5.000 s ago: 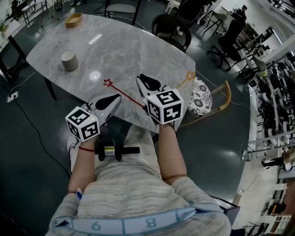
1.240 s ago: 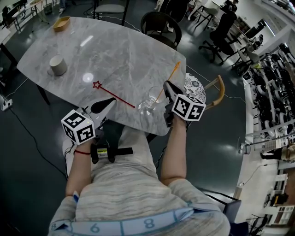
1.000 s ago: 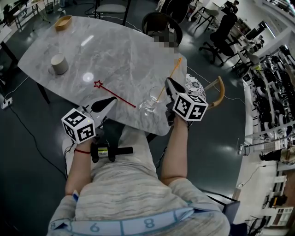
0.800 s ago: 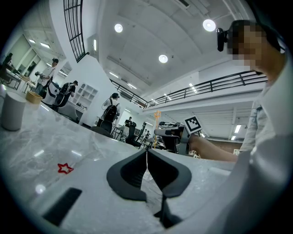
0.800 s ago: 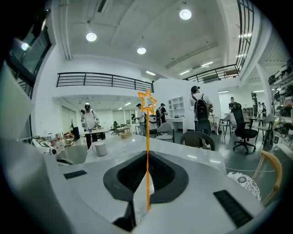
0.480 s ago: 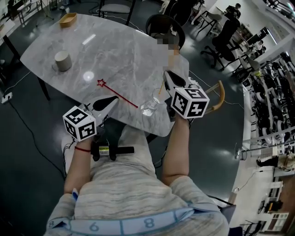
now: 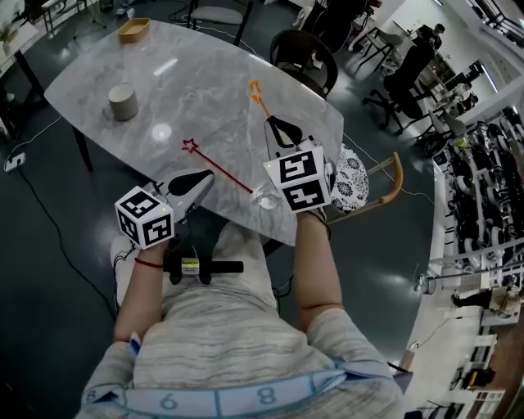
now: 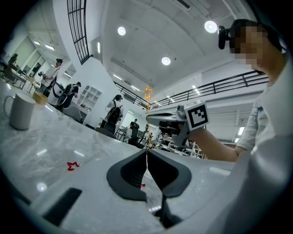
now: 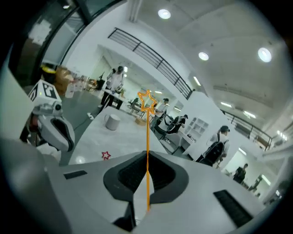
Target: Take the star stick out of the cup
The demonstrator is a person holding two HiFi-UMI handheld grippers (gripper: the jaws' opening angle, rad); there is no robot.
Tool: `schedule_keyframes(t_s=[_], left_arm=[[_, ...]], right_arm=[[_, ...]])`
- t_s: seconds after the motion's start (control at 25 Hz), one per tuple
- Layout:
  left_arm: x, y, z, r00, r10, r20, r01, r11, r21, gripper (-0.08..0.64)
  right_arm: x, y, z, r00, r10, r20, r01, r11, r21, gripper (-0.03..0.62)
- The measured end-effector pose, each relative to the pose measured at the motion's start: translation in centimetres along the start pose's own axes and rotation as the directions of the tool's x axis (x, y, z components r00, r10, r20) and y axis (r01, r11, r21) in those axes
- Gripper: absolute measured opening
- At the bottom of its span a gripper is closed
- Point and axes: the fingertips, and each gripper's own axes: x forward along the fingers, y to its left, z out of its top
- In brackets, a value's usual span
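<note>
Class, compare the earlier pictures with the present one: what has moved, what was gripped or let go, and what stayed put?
The right gripper closed on the orange star stick and lifted it up and clear of the glass cup. The cup, the shut left gripper, the red star stick and the mug stayed where they were.

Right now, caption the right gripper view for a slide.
Right gripper clamps the orange star stick, star pointing away.

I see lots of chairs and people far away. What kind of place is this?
Probably a big open office or lab hall. There's a marble-look table with black chairs nearby, a high ceiling with round lights and a balcony railing, and people standing about.
</note>
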Motion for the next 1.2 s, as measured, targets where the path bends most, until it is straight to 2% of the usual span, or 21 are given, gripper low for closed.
schedule_keyframes(t_s=[0.12,0.32,0.44,0.64,1.0,1.2], left_arm=[[-0.3,0.2,0.0,1.0,0.007,0.005,-0.007,1.0,-0.003,0.018],[-1.0,0.7,0.1,1.0,0.022,0.01,-0.022,1.0,-0.008,0.018],[-1.3,1.1,0.0,0.999,0.032,0.012,-0.031,0.999,-0.011,0.018],[-1.8,1.6,0.3,0.999,0.05,0.017,-0.05,0.999,-0.014,0.018],[-1.5,1.6,0.3,0.999,0.046,0.017,-0.046,0.999,-0.012,0.018],[-1.4,1.4,0.4,0.999,0.043,0.013,-0.043,0.999,-0.01,0.018]], right_arm=[[1.5,2.9,0.9,0.999,0.033,-0.023,-0.036,0.982,-0.184,0.017],[3.7,7.1,0.4,0.995,0.074,-0.072,-0.093,0.939,-0.332,0.017],[5.0,8.9,-0.4,0.99,0.098,-0.104,-0.13,0.914,-0.383,0.017],[6.4,10.6,-1.9,0.974,0.166,-0.158,-0.214,0.901,-0.378,0.017],[7.4,12.0,-3.9,0.929,0.292,-0.229,-0.35,0.896,-0.275,0.02],[7.3,12.1,-4.4,0.913,0.316,-0.259,-0.378,0.893,-0.244,0.021]])
